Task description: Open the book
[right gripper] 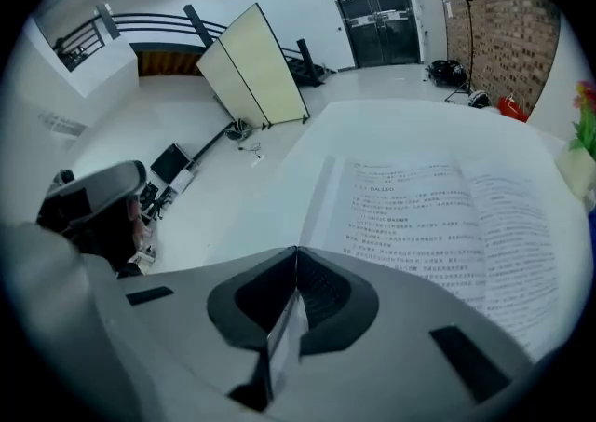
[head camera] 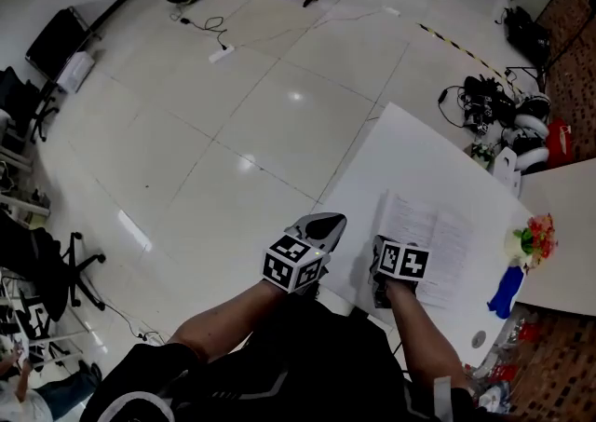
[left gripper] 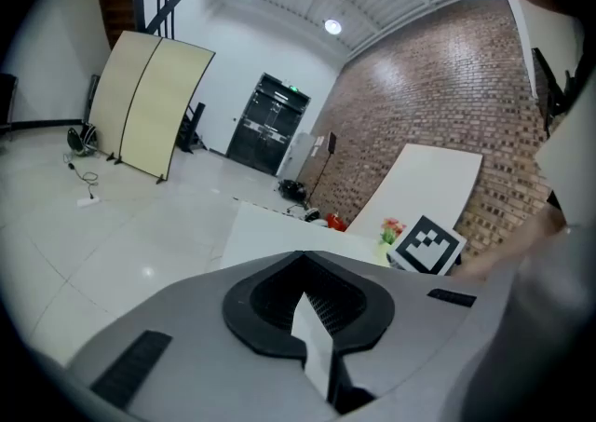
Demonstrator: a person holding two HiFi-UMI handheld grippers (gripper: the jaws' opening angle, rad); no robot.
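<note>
Left gripper: the grey two-jaw left gripper with its marker cube has its jaws pinched fully together with nothing in them. It hangs over the table's left edge, close to the near corner.
Right gripper: the grey two-jaw right gripper is also closed tight on nothing. It's parked over the book's near edge, at the near corner of the left page. Can't tell if it actually touches the paper.
Book: the book with white pages and black print is already lying open and flat, close to the table's near edge. In the right gripper view the pages spread out just ahead and to the right of the jaw tips. From the left gripper it's off to the right, apart from it.
Table: a white rectangular table carries the book.
Right edge: a small vase of red and orange flowers sits by the table's right edge. A blue thing is just nearer than it, but I can't make out what it is.
Floor: glossy white tiled floor to the left of the table.
Far back: a cream folding screen, a black double door and a red brick wall.
</note>
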